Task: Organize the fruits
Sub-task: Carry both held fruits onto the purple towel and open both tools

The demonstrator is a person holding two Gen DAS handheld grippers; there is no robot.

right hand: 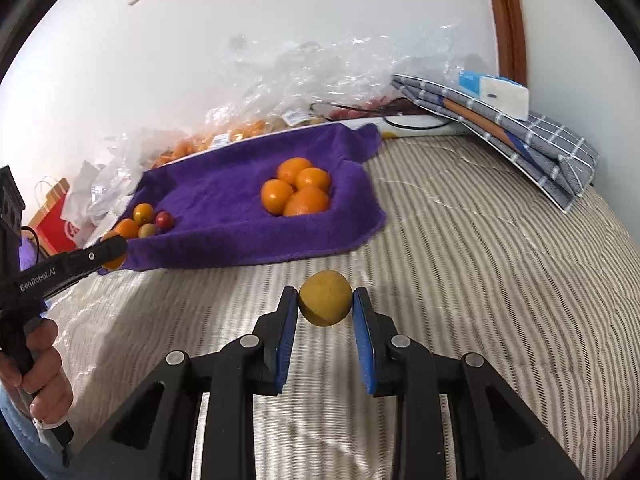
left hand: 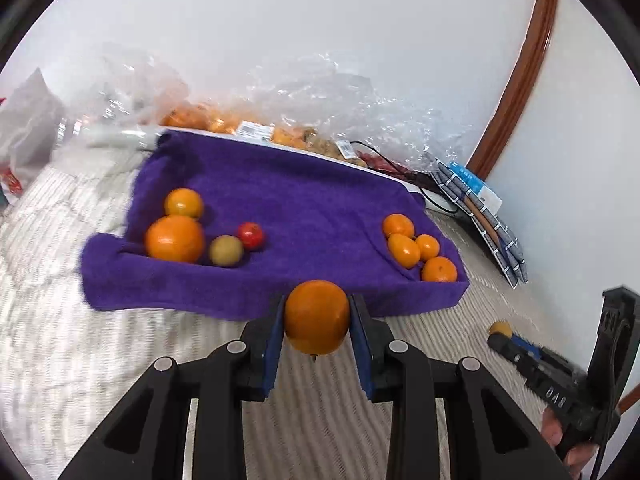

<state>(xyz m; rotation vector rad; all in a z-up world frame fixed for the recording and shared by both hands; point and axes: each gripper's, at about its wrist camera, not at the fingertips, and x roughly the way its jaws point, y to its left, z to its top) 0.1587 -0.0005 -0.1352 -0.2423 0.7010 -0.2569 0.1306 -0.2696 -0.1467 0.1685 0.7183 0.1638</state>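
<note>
Starting at the left of the left wrist view, a purple towel point(left hand: 288, 200) lies on the striped bedding point(left hand: 80, 360), with its edges turned up. At the towel's left end sits a mixed group: a small orange point(left hand: 184, 203) touching a large orange point(left hand: 175, 238), then a yellow-green fruit point(left hand: 226, 251) and a red fruit point(left hand: 251, 235) just beside it. Four tangerines point(left hand: 404, 250) cluster at the towel's right end, touching one another. Low in the centre of the frame, the left gripper point(left hand: 317, 316) is clamped on a held orange point(left hand: 317, 316), both blue pads against its sides, in front of the towel's near edge. At the lower right, the right gripper point(left hand: 500, 330) appears side-on with a yellow fruit point(left hand: 500, 327) at its tip. In the right wrist view, that gripper point(right hand: 325, 298) is closed to the width of the yellow fruit, which is pinched between the pads above the bedding, well apart from the towel. Clear plastic bags point(left hand: 320, 92) of fruit line the wall in the upper frame.
</note>
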